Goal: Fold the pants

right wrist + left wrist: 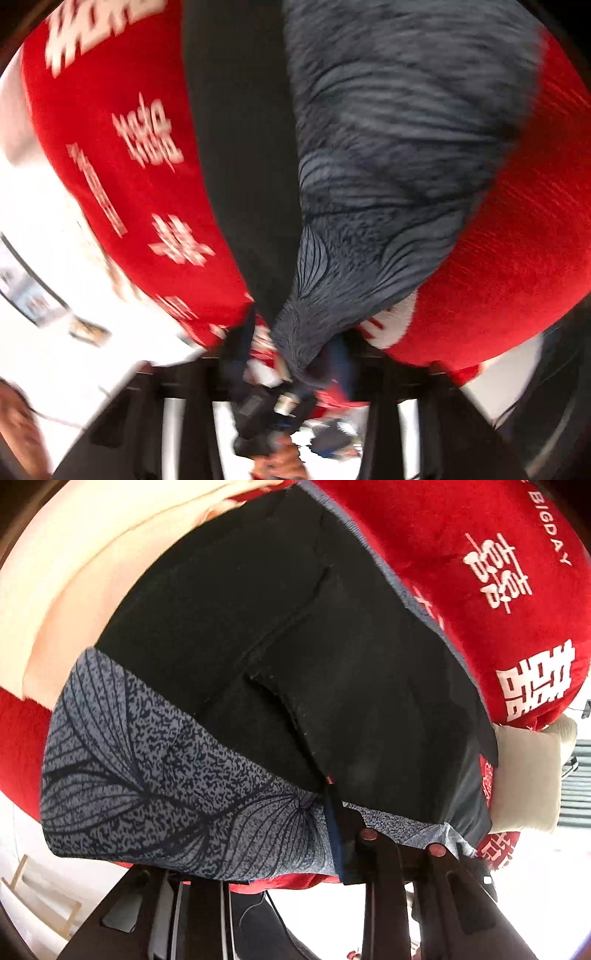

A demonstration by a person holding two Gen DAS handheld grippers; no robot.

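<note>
The pants (pixel 147 775) are grey with a dark leaf print and a black inner side (pixel 295 627). They lie spread on a red blanket (pixel 480 535) with white characters. My left gripper (pixel 402 843) is at the near hem, its two fingers closed on the grey edge. In the blurred right wrist view the pants (pixel 388 166) bunch into a tight point. My right gripper (pixel 295 373) is shut on that point, lifted off the red blanket (pixel 110 147). A black strip of the pants (pixel 240 147) runs up beside the grey cloth.
A cream cover (pixel 74 572) lies beyond the pants at the upper left. A beige cushion (pixel 524 775) sits at the blanket's right edge. A pale wooden frame (pixel 48 897) stands on the floor below. Under the right gripper, a blurred hand (pixel 280 458) shows.
</note>
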